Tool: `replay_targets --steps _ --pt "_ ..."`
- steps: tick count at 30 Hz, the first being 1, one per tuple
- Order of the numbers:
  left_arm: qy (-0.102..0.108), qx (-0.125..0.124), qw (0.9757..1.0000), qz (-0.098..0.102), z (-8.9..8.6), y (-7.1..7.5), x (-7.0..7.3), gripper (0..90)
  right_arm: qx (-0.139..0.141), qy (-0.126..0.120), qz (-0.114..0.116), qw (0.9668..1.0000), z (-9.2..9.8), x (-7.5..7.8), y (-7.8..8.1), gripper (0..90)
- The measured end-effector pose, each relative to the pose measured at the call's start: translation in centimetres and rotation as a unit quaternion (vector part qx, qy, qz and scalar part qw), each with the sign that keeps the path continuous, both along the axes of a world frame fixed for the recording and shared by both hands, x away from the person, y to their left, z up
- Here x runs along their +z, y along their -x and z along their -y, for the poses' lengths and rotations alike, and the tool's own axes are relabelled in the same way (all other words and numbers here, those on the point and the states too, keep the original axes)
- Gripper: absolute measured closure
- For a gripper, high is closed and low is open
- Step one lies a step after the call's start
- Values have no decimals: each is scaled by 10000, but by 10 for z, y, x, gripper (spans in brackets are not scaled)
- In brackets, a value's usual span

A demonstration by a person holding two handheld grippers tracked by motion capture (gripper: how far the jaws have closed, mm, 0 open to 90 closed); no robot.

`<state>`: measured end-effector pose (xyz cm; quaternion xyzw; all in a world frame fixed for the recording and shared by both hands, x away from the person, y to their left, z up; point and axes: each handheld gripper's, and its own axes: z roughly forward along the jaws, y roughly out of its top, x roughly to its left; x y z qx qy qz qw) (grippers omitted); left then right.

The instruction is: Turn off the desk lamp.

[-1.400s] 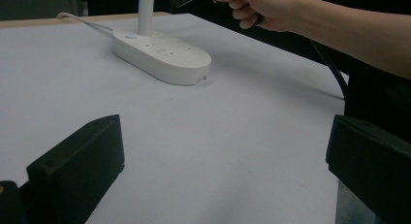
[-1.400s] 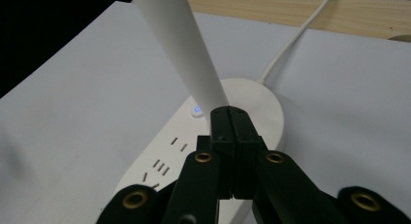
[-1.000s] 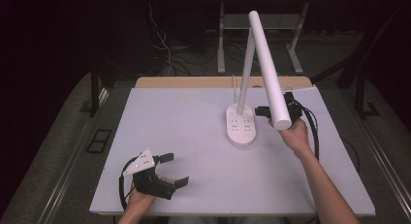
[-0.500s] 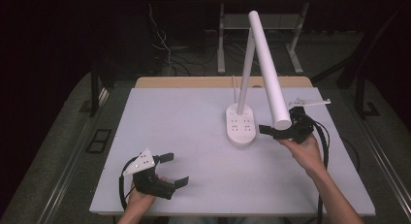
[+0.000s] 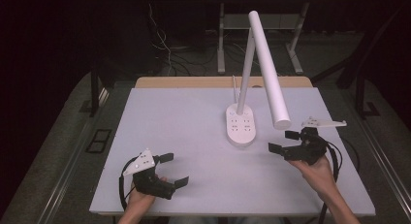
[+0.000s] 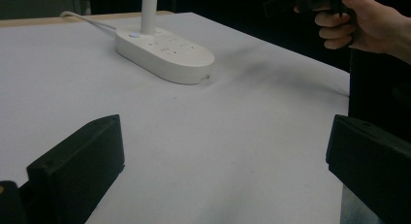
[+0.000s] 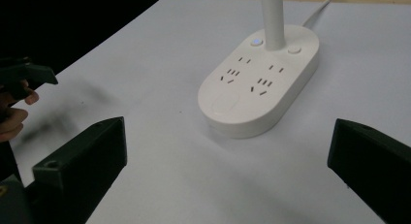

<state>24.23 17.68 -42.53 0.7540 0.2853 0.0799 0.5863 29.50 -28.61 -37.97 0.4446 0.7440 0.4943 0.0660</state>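
A white desk lamp stands mid-table on an oval base (image 5: 241, 126) with several sockets on top (image 7: 259, 81). Its stem rises and its long tube head (image 5: 269, 71) slants down toward the right. My right gripper (image 5: 282, 141) hovers open just right of the base, below the tube's tip, with nothing between its fingers (image 7: 77, 168). My left gripper (image 5: 174, 169) rests open near the table's front left edge, far from the base (image 6: 165, 52), holding nothing. The right hand and its gripper (image 6: 334, 6) appear at the far top right of the left gripper view.
The white tabletop (image 5: 184, 117) lies bare around the lamp. The lamp's white cable (image 5: 234, 90) runs off the back edge. Dark floor, cables and metal table legs (image 5: 220, 40) lie beyond the far edge.
My right gripper came down from the lamp's tube head and moved toward the front, now low beside the base with jaws open. The left gripper stayed put.
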Motion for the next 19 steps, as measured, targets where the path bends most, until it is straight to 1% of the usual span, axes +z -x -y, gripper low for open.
replay_targets --steps 1,2,3,5,6,8,9,10,11,12,13,15,18,19 --pt "-3 -1 10000 -3 0 0 0 0 -40 -47 10 10000 3 -3 7 6" --pt "-5 -5 10000 -7 0 0 0 0 -40 -47 10 10000 3 -3 7 6" --pt "-8 -15 10000 -6 0 0 0 0 -56 -55 34 10000 4 -5 10 6" --pt "-11 -20 10000 -14 0 0 0 0 -50 -17 45 10000 5 -13 19 6" --pt "-2 -22 10000 -14 1 1 0 0 -50 -17 45 10000 5 -13 19 6" --pt "-12 -22 10000 -12 1 1 0 0 -75 -7 39 10000 6 -18 25 6" --pt "-4 -19 10000 -13 1 1 0 0 -89 -9 28 10000 5 -22 33 6" --pt "-4 -17 10000 -15 0 1 0 0 -89 -9 28 10000 5 -22 33 6" --pt "-4 -16 10000 -16 0 1 0 0 -88 40 39 9999 4 -26 39 6" --pt "-4 -13 10000 -15 0 1 0 0 -84 73 70 9999 4 -29 42 6" --pt "-5 -13 10000 -15 0 1 0 0 -84 73 70 9999 4 -29 42 6" --pt "-2 -12 10000 -12 0 1 0 0 -93 71 86 9999 3 -32 47 6" --pt "-3 -13 10000 -12 0 1 0 0 -93 148 123 9998 1 -36 52 6" --pt "-7 -13 10000 -15 0 1 0 0 -102 175 169 9997 1 -37 53 6"
